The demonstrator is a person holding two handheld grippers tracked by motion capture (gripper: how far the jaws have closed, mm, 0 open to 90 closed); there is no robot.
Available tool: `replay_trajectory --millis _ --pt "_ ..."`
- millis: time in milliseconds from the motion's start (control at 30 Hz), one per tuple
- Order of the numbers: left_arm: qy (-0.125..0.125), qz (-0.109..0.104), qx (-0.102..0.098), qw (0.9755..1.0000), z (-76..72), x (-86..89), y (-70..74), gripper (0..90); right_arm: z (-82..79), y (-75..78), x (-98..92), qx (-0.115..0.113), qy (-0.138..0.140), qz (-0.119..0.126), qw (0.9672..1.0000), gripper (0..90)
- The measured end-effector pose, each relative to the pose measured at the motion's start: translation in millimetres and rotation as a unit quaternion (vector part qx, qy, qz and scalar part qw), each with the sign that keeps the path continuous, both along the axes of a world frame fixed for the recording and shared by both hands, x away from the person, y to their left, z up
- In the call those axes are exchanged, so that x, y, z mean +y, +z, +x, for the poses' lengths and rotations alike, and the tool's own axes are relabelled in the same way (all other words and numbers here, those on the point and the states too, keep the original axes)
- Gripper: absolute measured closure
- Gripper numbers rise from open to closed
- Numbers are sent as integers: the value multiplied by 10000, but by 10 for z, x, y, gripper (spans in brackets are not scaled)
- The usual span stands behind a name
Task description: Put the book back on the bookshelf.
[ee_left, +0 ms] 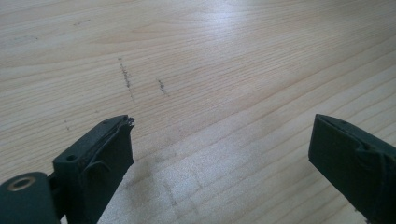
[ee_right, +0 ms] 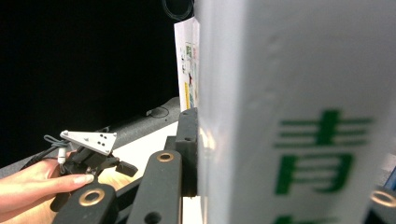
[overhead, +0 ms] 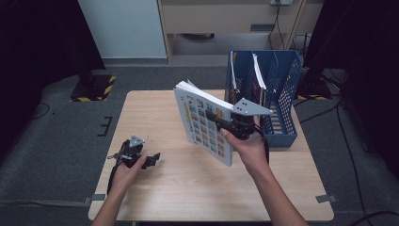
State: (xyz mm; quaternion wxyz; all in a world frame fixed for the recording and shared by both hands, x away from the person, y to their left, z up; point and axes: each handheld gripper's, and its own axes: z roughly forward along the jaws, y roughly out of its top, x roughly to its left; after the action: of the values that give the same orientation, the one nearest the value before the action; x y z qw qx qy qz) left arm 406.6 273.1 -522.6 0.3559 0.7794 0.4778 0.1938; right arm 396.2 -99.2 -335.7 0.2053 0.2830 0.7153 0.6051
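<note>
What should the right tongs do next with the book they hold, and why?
Probably carry the book toward the blue file rack and line it up over a free slot. The right tongs are clamped on its spine edge and hold it upright above the table, just left of the rack. The left tongs rest open on the table.
</note>
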Motion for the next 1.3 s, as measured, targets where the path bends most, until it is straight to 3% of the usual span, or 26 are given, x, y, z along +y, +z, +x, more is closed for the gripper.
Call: replay_trajectory --millis 867,1300 --pt "-27 76 6 10000 2 -12 -11 57 -126 -127 -205 58 -72 -1 10000 739" --pt "-23 109 25 9999 6 -15 -19 57 -241 -165 -422 61 -176 -15 9998 739"
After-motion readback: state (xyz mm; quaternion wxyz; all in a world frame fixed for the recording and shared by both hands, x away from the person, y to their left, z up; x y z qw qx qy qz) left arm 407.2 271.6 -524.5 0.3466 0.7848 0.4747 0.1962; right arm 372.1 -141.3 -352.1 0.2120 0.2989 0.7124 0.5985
